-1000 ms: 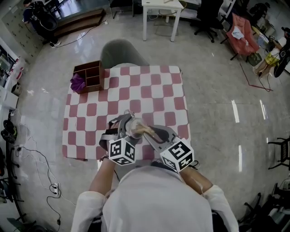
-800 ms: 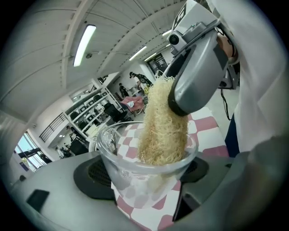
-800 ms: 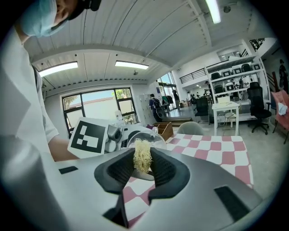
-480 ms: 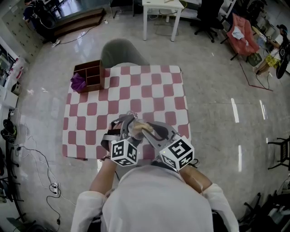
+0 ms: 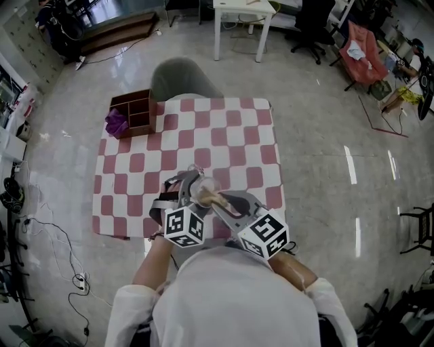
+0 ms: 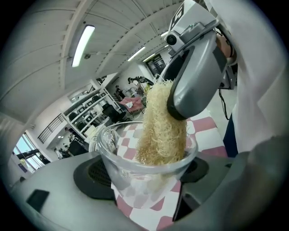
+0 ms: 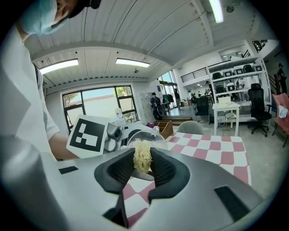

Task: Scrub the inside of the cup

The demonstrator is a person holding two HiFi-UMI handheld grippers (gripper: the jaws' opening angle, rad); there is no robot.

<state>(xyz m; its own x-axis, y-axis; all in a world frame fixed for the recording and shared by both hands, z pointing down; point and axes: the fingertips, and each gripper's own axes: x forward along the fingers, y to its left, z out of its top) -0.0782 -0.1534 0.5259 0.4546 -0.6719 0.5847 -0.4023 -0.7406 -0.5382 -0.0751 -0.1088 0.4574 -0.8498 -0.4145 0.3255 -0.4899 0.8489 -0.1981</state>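
Note:
A clear glass cup (image 6: 144,173) sits tilted between the jaws of my left gripper (image 6: 144,176), which is shut on it. The cup (image 5: 197,190) is held above the near edge of the checkered table. A straw-coloured loofah scrubber (image 6: 161,126) reaches down into the cup's mouth. My right gripper (image 7: 142,169) is shut on the loofah scrubber (image 7: 142,161), squeezing it between its pads. In the head view my right gripper (image 5: 224,201) points left into the cup and my left gripper (image 5: 184,196) is beside it.
The red-and-white checkered table (image 5: 224,142) stretches ahead. A brown wooden organiser box (image 5: 133,114) with a purple cloth (image 5: 116,123) stands at its far left corner. A grey chair (image 5: 180,81) is behind the table, and a white table (image 5: 241,17) farther back.
The scrubber has shifted slightly inside the cup and my right gripper has moved a little toward me. The cup and left gripper stay in place.

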